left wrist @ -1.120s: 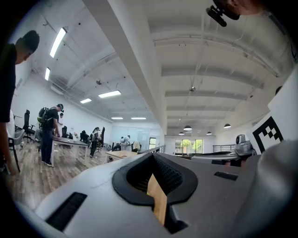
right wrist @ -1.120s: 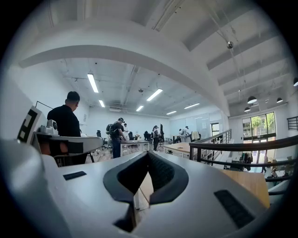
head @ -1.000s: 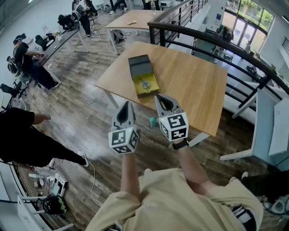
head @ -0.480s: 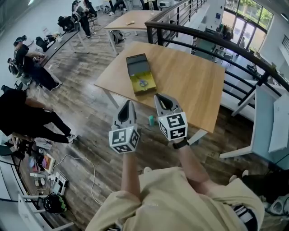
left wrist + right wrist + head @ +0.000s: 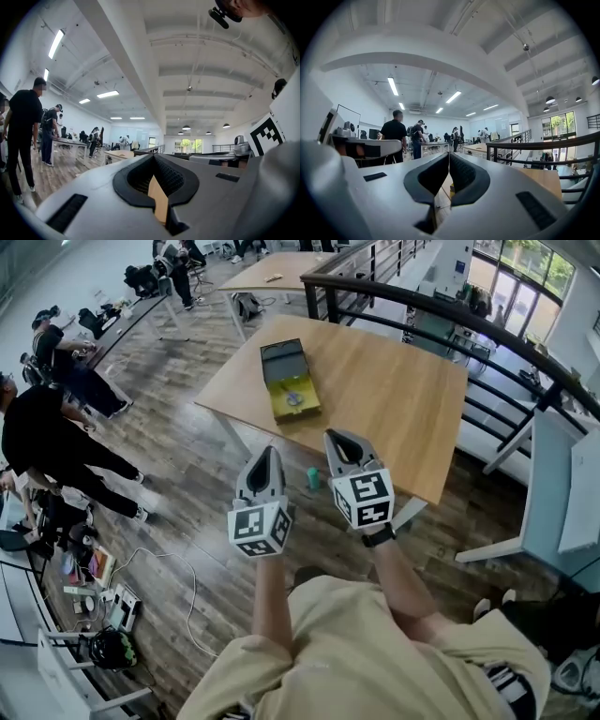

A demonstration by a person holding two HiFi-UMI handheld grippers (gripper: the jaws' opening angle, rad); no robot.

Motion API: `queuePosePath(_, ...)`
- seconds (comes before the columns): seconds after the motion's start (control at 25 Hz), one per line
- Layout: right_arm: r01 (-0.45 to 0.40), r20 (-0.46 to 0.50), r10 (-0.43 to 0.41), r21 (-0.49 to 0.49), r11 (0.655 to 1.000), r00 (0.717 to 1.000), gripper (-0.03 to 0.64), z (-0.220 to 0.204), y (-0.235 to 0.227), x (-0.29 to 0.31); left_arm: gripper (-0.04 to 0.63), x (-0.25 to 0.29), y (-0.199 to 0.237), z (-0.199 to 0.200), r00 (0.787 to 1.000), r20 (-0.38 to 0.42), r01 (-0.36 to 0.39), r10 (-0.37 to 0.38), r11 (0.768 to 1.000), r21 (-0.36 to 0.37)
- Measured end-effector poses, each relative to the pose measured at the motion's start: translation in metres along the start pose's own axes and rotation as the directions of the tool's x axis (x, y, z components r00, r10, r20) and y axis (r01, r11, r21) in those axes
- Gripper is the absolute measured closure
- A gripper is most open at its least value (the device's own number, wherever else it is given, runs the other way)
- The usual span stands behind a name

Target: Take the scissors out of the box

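Note:
An open box (image 5: 290, 381) with a dark lid and yellow inside lies on the wooden table (image 5: 394, 409), near its left edge. The scissors (image 5: 293, 397) lie in the yellow part, small and pale blue. Both grippers hang in the air short of the table's near edge, side by side and pointing level at it. My left gripper (image 5: 264, 456) is shut and holds nothing; in the left gripper view its pads (image 5: 153, 157) meet at the tip. My right gripper (image 5: 336, 439) is also shut and holds nothing, its tips (image 5: 449, 154) touching.
A small teal object (image 5: 312, 478) stands on the wood floor under the table's near edge. A dark railing (image 5: 487, 320) runs behind the table. A person in black (image 5: 42, 442) stands at the left, and more desks and people are farther back.
Both grippers have drifted a little towards the table, still shut. The person in black at the left has walked further into view.

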State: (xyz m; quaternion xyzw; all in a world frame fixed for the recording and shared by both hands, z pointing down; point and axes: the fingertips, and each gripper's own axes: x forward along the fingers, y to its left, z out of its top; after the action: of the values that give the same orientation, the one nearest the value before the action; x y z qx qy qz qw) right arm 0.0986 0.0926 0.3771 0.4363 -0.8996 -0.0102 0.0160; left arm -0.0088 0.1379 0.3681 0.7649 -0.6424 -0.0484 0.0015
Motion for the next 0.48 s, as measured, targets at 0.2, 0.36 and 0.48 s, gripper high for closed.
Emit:
queuePosePath(0.2, -0.024, -0.022, 0.023, -0.005, 1.0, 0.999, 0.603, -0.011, 0.002, 0.0, 0.591, 0.005, 0.0, -0.008, 1.0, -0.018, -0.009, 0.009, 1.0, -0.005)
queuePosePath(0.36, -0.009, -0.022, 0.009, 0.0, 1.0, 1.0, 0.603, -0.014, -0.008, 0.015, 0.591, 0.023, 0.005, -0.012, 1.0, -0.016, 0.004, -0.005, 1.0, -0.013)
queuePosePath(0.48, 0.004, -0.037, -0.004, 0.011, 1.0, 0.999, 0.603, -0.027, -0.018, 0.039, 0.591, 0.047, 0.014, -0.024, 0.999, -0.032, 0.026, -0.027, 1.0, -0.012)
